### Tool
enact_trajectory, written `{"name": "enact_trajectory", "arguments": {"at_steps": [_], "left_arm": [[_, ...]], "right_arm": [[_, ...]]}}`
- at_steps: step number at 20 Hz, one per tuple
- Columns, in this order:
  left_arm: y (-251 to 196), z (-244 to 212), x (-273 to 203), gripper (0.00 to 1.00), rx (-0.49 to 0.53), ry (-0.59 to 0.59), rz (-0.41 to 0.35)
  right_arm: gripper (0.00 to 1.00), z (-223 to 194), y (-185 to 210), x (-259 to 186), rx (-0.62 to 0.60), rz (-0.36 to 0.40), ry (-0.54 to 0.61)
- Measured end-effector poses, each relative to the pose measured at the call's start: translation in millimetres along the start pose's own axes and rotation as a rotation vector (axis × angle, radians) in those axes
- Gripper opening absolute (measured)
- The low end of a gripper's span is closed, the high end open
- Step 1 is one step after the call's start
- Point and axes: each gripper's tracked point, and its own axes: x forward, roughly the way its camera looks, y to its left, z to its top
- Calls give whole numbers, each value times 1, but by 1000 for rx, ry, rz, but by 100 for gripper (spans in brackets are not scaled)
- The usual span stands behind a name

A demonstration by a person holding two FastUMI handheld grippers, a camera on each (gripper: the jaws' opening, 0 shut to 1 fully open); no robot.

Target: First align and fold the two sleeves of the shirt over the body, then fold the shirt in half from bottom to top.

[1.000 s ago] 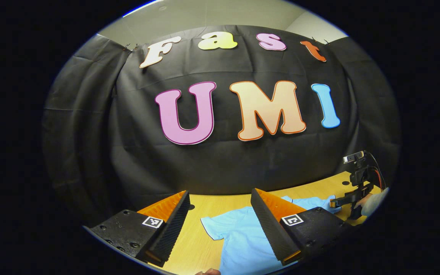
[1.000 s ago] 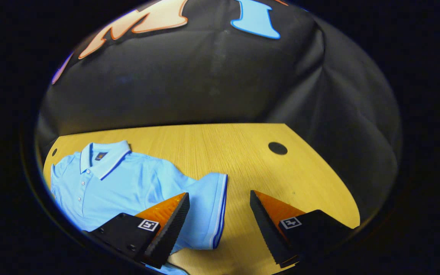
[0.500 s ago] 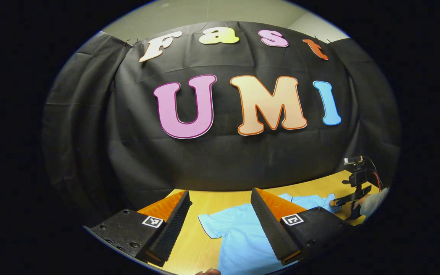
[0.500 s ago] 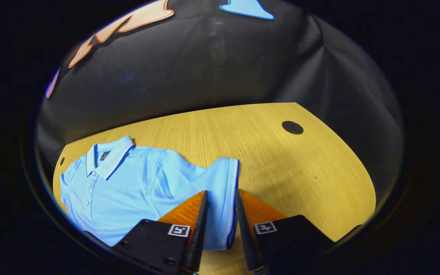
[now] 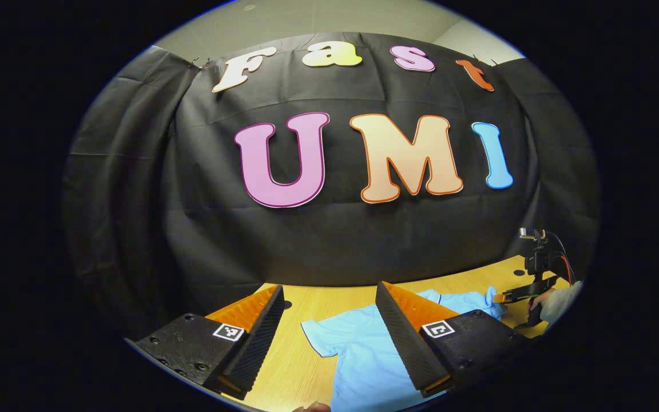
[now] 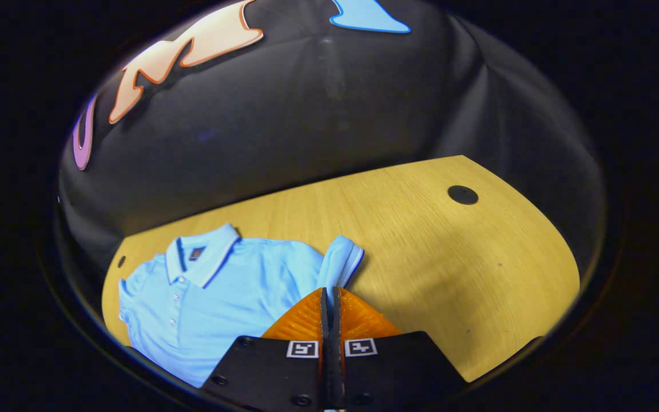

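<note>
The right hand-held gripper [image 6: 329, 294] is clamped on the shirt's [image 6: 221, 297] sleeve [image 6: 341, 260]; it should lift low, laying the cuff squarely across the body while the left hand-held gripper [image 5: 329, 320] waits, fingers apart.

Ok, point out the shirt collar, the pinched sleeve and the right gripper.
shirt collar [image 6: 201, 264], right gripper view, on its striped right flap.
pinched sleeve [image 6: 342, 262], right gripper view, on the bunched cuff.
right gripper [image 6: 329, 298], right gripper view, between its closed fingertips.

From my right tongs [image 6: 329, 297], the shirt [image 6: 215, 297] lies on the table [image 6: 478, 257], left of centre, collar [image 6: 201, 263] toward the booth wall.
</note>
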Motion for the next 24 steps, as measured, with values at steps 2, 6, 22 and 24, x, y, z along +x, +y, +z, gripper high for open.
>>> {"name": "enact_trajectory", "arguments": {"at_steps": [2,6,22,24], "left_arm": [[1,-1,1,96,-6,6,1],[6,-9,1,96,-22,21,9],[39,-137,97,96,-104,236,81],[36,-161,114,96,-106,294,81]], "right_arm": [[3,3,22,-7,11,46,-10],[2,-2,68,-13,37,125,-21],[98,4,77,-113,-115,213,-109],[98,13,61,-135,-134,199,-135]]}}
